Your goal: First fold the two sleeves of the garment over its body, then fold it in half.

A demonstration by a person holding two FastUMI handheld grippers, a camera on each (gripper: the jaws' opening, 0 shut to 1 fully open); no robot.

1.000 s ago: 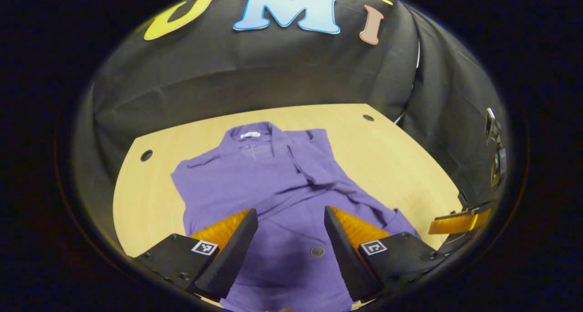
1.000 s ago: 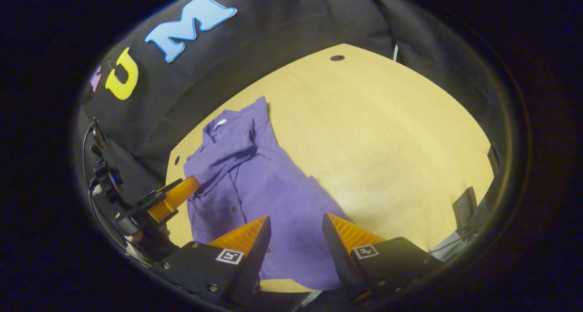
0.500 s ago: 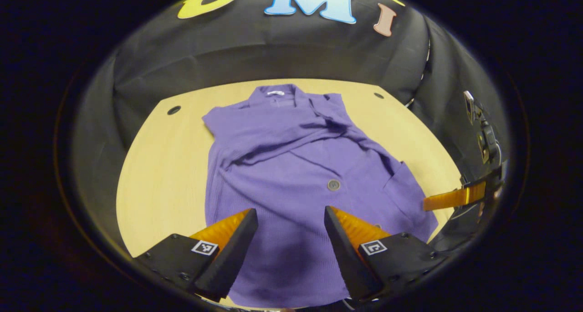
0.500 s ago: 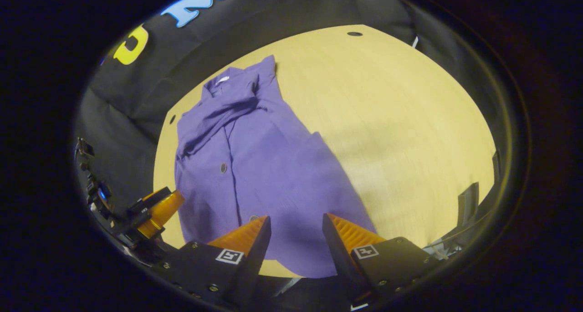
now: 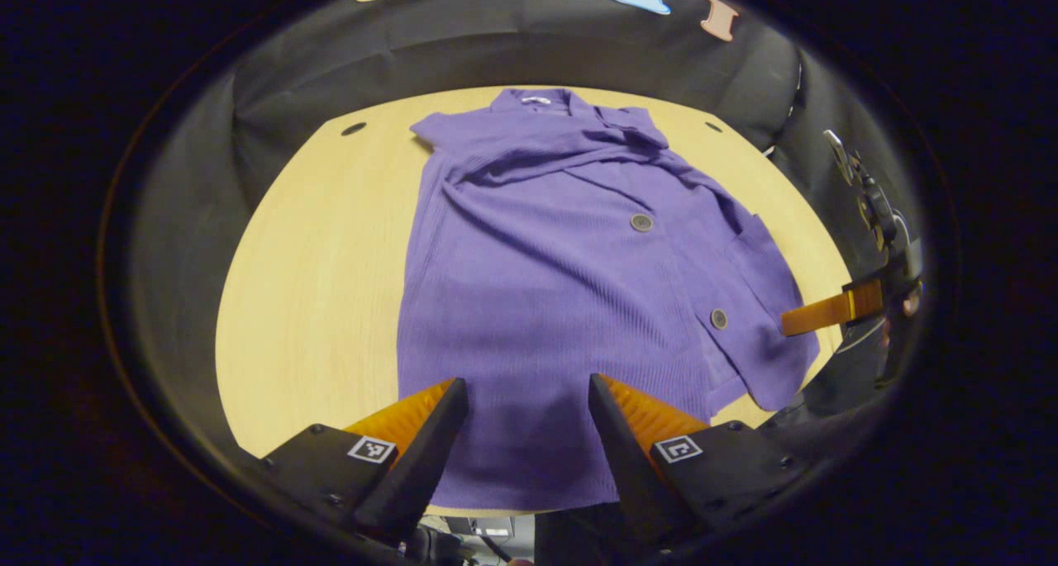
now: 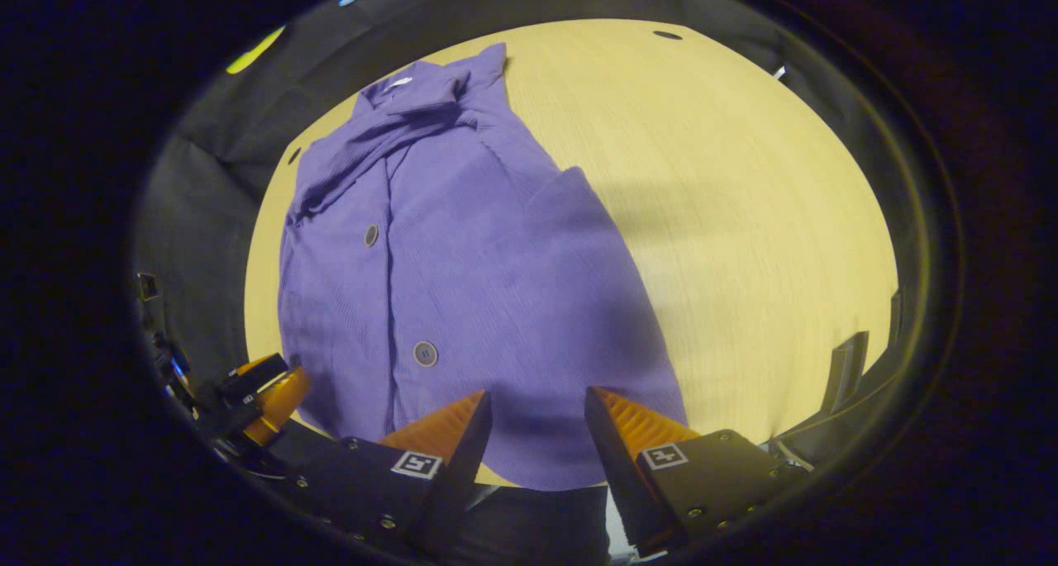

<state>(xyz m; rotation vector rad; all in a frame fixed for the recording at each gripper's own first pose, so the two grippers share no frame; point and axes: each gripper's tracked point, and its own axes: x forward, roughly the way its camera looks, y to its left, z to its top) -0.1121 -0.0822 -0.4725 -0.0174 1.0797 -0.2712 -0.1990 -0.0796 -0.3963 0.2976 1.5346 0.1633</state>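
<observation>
Left gripper view, nearest first: left claw (image 5: pixel 526 421) spread wide, nothing between the fingers, poised above the hem of the shirt (image 5: pixel 570 277) at the bench (image 5: pixel 306 285) near edge. Hem straight ahead and just below, spanning both fingers; touching or clear of the cloth, cannot tell. Right gripper view: right claw (image 6: pixel 533 430) likewise spread and empty, over the hem corner on its own side. Each claw about equally near its end of the hem, so a two-handed pinch looks the natural call.

Farther out, shirt flat on the bench, buttons up, long axis running straight away from both claws, hem near, collar (image 5: pixel 537 99) at the far edge beside the wall cloth. Sleeves apparently already laid across the chest, bunched in a ridge just below the collar; judged from that, half fold next, hem carried up and over toward the collar along that axis.

Room: bare wood wide on the shirt's right in the right gripper view, a narrower strip on its left in the left gripper view. Little bench beyond the collar, so landing the hem short of the far edge matters. Risk: bunched sleeves slipping out as the hem lifts.
</observation>
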